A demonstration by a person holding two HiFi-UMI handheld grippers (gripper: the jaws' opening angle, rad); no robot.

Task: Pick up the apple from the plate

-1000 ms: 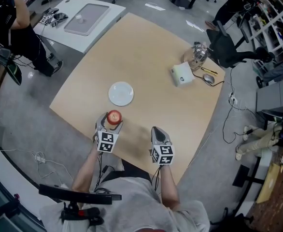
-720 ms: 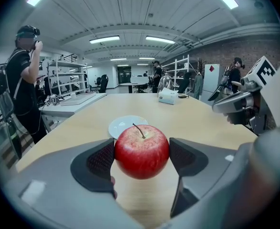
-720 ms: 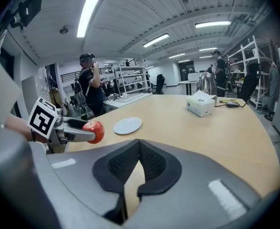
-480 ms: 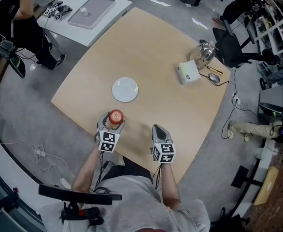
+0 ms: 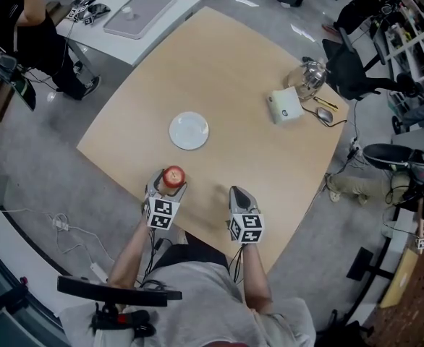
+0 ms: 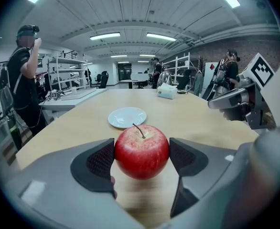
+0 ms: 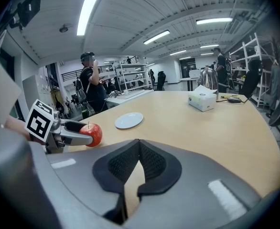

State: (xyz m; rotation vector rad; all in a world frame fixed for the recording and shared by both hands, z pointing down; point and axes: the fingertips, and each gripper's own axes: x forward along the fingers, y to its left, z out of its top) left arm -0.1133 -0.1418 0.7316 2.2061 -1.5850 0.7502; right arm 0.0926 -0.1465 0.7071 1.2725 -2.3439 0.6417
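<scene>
Clearly, we had the apple clamped between the jaws of our left gripper, clear of the white plate and near its closer side. Our right gripper, further right of the plate, had its jaws together on nothing.

A light wooden bench carries a white plate near its middle. Near its far right edge sit a white box, a glass kettle and a mouse.
</scene>
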